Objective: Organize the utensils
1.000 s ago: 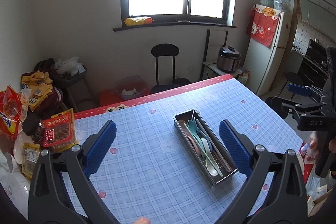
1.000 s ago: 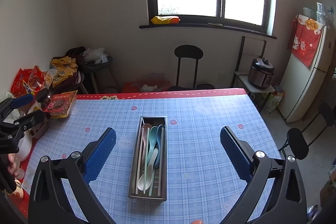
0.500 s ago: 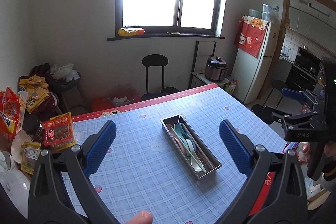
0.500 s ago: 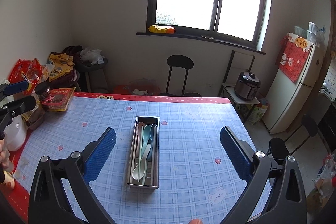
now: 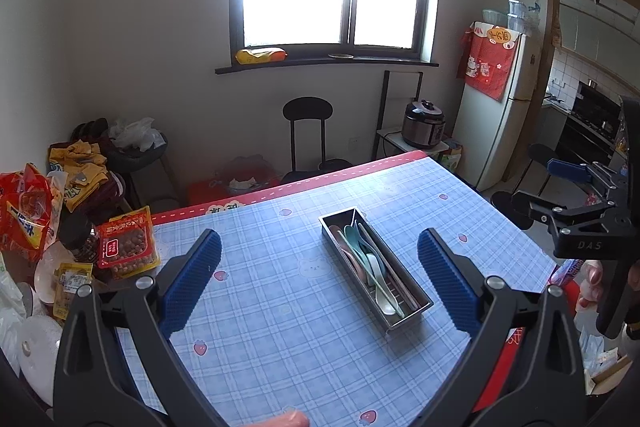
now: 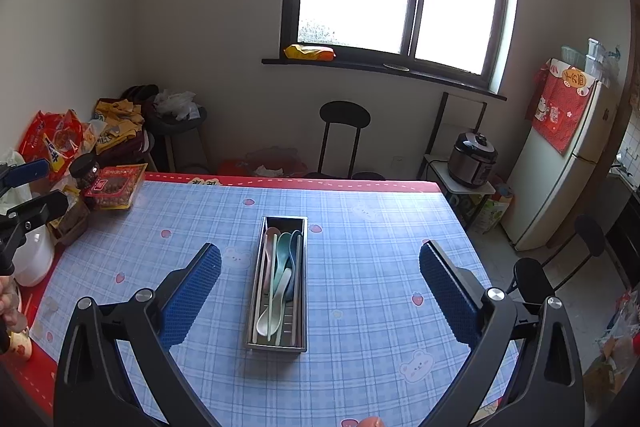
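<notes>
- Stainless steel tray [image 6: 276,341] sits mid-table on the blue checked cloth [image 6: 380,267], its long axis running away from the right wrist camera; pastel spoons [image 6: 280,267] and what look like chopsticks lie inside it, all lengthwise.
- Left gripper [image 5: 318,283] is spread wide with nothing between its blue pads [image 5: 192,279]; it hangs well above the cloth, with the tray off to its right side.
- Right gripper [image 6: 320,291] is likewise wide apart and empty, raised high with the tray roughly centred between its fingers.
- No loose utensil shows on the cloth, so the sorting looks finished, or close to it; the step in hand reads as a check or retreat.
- To do that well, I would keep both tools high and level, clear of the tray's rim, so nothing gets knocked askew.
- If a spoon needs straightening, approach along the tray's length and pinch the handle, not the bowl.
- Snack bags [image 5: 120,247] and a jar [image 6: 86,171] crowd the left edge of the table; swing wide of them.
</notes>
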Demonstrator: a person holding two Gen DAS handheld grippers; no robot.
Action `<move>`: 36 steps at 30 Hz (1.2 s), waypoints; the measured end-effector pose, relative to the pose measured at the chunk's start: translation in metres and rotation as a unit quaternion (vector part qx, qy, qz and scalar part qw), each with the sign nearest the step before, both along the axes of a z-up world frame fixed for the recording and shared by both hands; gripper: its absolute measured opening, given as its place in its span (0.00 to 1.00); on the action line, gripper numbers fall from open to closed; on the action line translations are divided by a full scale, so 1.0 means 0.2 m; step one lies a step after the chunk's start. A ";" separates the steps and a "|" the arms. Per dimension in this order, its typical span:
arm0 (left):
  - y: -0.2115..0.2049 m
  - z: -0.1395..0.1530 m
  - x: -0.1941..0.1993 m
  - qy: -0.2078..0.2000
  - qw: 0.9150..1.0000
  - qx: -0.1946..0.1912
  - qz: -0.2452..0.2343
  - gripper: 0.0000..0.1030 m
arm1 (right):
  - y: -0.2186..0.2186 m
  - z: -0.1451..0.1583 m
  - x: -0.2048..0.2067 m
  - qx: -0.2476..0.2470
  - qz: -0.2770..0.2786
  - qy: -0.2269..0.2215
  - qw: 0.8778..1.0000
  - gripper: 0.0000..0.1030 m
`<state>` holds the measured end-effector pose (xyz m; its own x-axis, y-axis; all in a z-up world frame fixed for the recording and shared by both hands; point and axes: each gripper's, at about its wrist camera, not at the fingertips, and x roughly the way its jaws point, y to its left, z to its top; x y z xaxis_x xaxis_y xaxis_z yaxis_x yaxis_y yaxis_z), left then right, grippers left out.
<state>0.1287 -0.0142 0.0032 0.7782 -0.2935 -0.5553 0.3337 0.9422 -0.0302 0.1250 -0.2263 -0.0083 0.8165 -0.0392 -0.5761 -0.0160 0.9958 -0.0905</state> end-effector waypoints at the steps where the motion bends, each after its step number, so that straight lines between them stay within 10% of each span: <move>1: 0.00 0.00 0.00 0.001 1.000 0.001 0.002 0.94 | 0.00 0.00 0.00 0.000 0.000 0.000 1.000 0.94; 36: -0.04 0.00 0.00 0.003 0.999 0.031 0.017 0.94 | 0.00 0.00 0.02 -0.002 0.004 0.006 1.000 0.94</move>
<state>0.1288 -0.0223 0.0029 0.7842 -0.2316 -0.5756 0.3011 0.9532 0.0266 0.1299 -0.2255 -0.0089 0.8099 -0.0349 -0.5855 -0.0247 0.9953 -0.0935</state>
